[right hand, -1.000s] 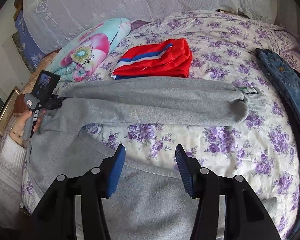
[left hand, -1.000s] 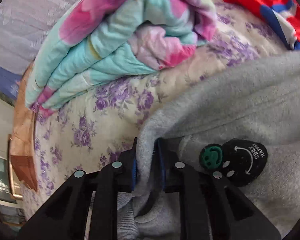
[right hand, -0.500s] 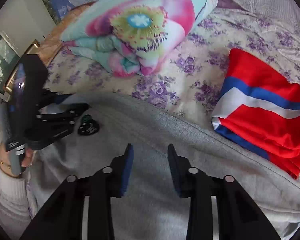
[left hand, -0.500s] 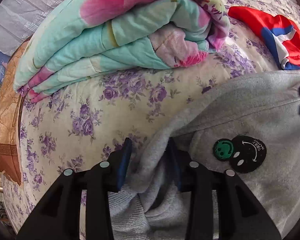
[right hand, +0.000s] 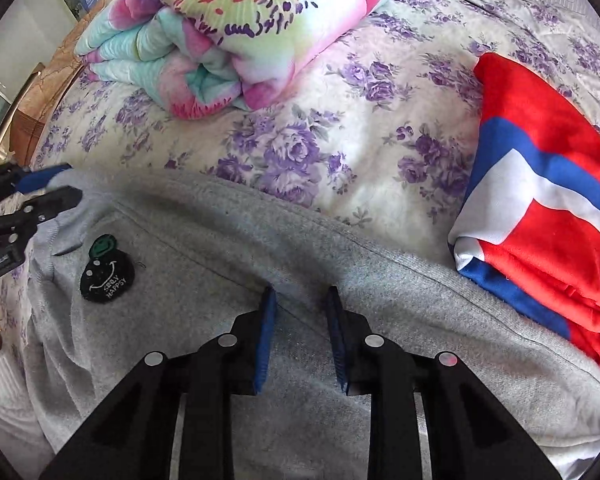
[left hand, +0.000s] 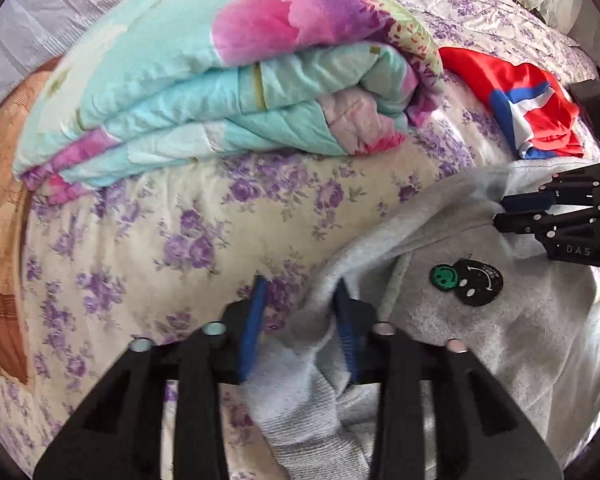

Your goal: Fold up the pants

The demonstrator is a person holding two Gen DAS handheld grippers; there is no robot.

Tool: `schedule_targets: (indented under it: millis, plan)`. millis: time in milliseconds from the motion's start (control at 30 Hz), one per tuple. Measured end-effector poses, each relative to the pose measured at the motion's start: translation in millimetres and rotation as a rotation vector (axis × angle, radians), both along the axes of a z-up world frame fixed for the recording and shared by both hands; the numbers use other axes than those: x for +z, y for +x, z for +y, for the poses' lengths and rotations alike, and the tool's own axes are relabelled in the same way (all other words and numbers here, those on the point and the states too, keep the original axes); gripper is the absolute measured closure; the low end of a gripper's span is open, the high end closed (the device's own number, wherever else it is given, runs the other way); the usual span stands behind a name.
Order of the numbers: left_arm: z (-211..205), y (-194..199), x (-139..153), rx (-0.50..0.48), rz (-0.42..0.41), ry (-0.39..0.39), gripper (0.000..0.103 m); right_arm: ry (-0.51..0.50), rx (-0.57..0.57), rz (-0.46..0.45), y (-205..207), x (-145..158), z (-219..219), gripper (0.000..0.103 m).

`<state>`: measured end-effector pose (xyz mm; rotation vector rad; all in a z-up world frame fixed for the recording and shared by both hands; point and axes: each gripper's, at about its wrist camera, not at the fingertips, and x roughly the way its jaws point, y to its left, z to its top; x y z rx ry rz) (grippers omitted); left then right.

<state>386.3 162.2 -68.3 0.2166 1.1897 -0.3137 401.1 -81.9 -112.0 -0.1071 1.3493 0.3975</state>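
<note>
Grey sweatpants (right hand: 228, 264) with a black and green smiley patch (right hand: 106, 270) lie across the flowered bedspread (right hand: 300, 136). In the left wrist view my left gripper (left hand: 300, 308) is open, its jaws astride the loose waistband edge of the pants (left hand: 480, 344). It also shows at the left edge of the right wrist view (right hand: 48, 194). My right gripper (right hand: 300, 316) is open, its fingers low over the upper edge of the pants, right of the patch. It shows at the right in the left wrist view (left hand: 504, 212).
A folded teal and pink floral quilt (left hand: 228, 80) lies behind the pants; it also shows in the right wrist view (right hand: 228, 32). A folded red, white and blue garment (right hand: 548, 192) lies to the right. The bed's brown edge (left hand: 0, 216) is at the left.
My left gripper has opened and let go of the waistband, which now lies loose between its jaws. My right gripper has swung left and down to the pants near the patch.
</note>
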Motion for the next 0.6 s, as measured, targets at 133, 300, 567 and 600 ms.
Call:
schedule_targets:
  millis: [133, 300, 567, 600]
  plan:
    - [1.7, -5.0, -5.6, -0.015, -0.022, -0.018, 0.09, -0.01, 0.093, -0.053, 3.8, 36.3, 0.4, 0.043]
    - [17.5, -9.2, -9.2, -0.015, -0.001, -0.086, 0.09, -0.118, 0.334, -0.216, 16.2, 51.9, 23.0, 0.023]
    - [34.7, -6.9, -21.2, 0.004, 0.032, -0.134, 0.087, -0.064, 0.437, -0.039, 47.0, 1.6, 36.0, 0.086]
    - [35.4, -7.9, -21.0, 0.006, 0.028, -0.134, 0.087, -0.029, 0.447, -0.063, 41.1, 8.3, 38.3, 0.09]
